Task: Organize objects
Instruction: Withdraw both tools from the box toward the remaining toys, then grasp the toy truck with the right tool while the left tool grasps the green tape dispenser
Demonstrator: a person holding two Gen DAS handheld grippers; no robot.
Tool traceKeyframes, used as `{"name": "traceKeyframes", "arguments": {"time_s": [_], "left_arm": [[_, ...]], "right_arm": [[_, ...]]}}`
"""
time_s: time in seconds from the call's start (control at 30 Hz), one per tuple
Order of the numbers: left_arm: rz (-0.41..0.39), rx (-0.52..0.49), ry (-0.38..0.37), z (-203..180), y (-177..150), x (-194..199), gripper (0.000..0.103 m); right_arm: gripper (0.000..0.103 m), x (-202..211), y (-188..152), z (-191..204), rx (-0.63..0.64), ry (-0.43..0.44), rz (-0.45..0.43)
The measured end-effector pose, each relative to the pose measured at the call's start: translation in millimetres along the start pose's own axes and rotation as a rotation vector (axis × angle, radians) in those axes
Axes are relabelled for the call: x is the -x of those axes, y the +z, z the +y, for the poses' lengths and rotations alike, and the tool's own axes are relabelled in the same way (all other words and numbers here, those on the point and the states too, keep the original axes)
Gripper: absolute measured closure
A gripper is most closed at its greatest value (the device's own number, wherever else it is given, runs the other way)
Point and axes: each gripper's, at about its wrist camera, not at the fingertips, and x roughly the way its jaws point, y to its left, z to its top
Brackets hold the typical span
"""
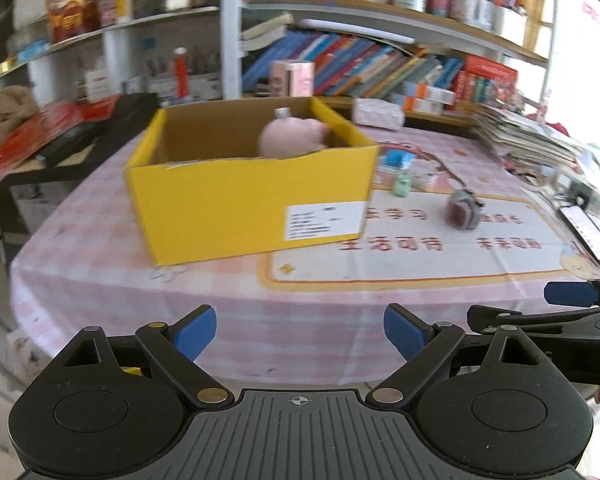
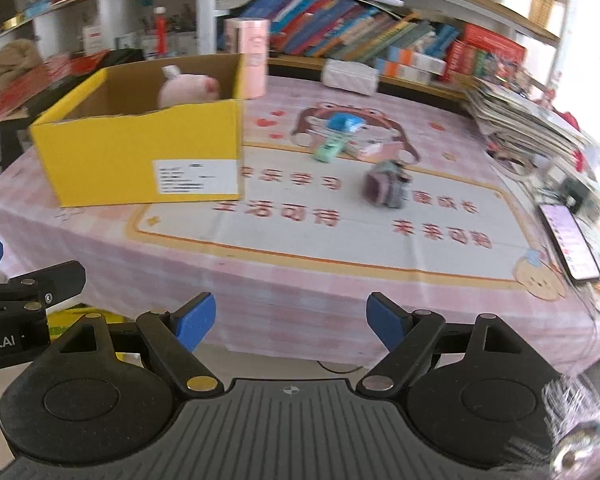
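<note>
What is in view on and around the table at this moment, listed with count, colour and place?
cardboard box: 1, yellow, open top, left part of table.
plush toy: 1, pink, inside the box.
toy car: 1, mint green, on the mat right of the box.
blue item: 1, behind the car; too blurred to name.
grey-pink gadget: 1, mid-mat.
phone: 1, screen lit, table's right edge.
pink carton: 1, behind the box.
tablecloth: 1, pink check.
bookshelves: behind table, full.
left hand-held gripper: black, blue pads, open, empty.
right hand-held gripper: same, open, empty.
</note>
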Motion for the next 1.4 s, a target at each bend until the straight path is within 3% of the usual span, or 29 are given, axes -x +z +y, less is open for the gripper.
{"name": "traceKeyframes", "arguments": {"time_s": [0.27,0.57,1.4], "left_arm": [[0.006,-0.048,-0.045,-30.8,18.1,-24.2,0.01],[0.017,-0.069,-0.058,-58.7,42.2,-51.8,0.01],[0.11,-0.004,0.039,-117.6,74.2,-123.7,0.01]], "right_arm": [[0.021,-11.4,5.6,-36.3,-0.056,-0.049,0.022],[0.022,-37.9,28.9,-72.3,-0.066,-0.045,0.031],[0.026,-142.7,100.8,-142.2,0.022,0.09,0.095]]}}
